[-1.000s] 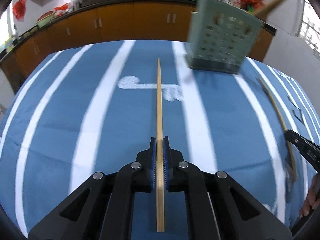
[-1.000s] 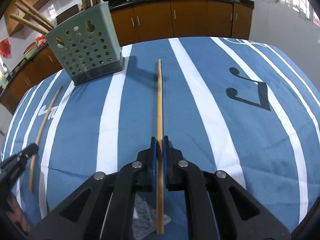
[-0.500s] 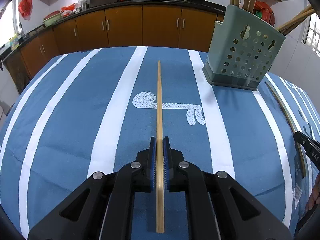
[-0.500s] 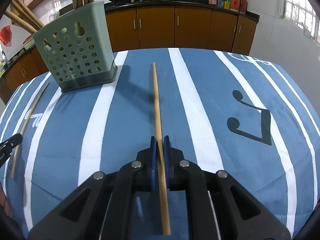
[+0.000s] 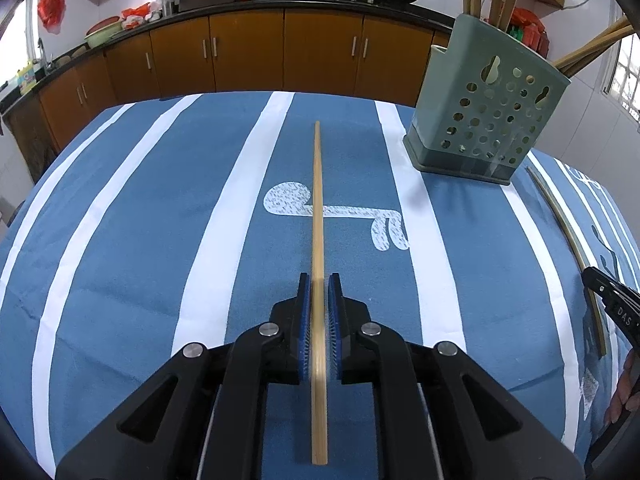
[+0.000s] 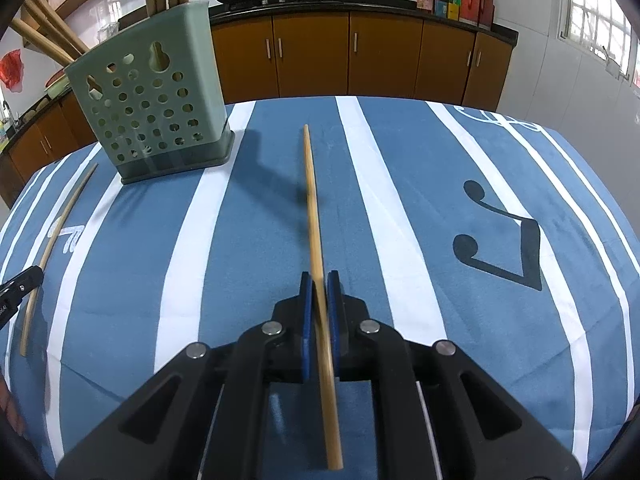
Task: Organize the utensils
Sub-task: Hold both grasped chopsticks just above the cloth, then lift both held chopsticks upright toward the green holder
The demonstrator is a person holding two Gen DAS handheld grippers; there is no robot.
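My left gripper (image 5: 319,280) is shut on a bamboo chopstick (image 5: 317,200) that points forward over the blue striped tablecloth (image 5: 140,240). My right gripper (image 6: 319,278) is shut on a second bamboo chopstick (image 6: 311,192), tilted slightly left at its tip. The green perforated utensil holder (image 5: 486,120) stands far right in the left wrist view and far left in the right wrist view (image 6: 150,112), with several wooden utensils sticking out of it. A third chopstick (image 5: 568,236) lies on the cloth between the grippers; it also shows in the right wrist view (image 6: 52,240).
Wooden kitchen cabinets (image 5: 248,56) and a counter with woks run behind the table. The right gripper's tip (image 5: 612,300) shows at the left wrist view's right edge; the left gripper's tip (image 6: 16,292) shows at the right wrist view's left edge.
Both views have pulled back and risen a little, so the holder sits higher in each frame. The right chopstick has tilted in the pads, its tip swinging left. Both grippers stay shut.
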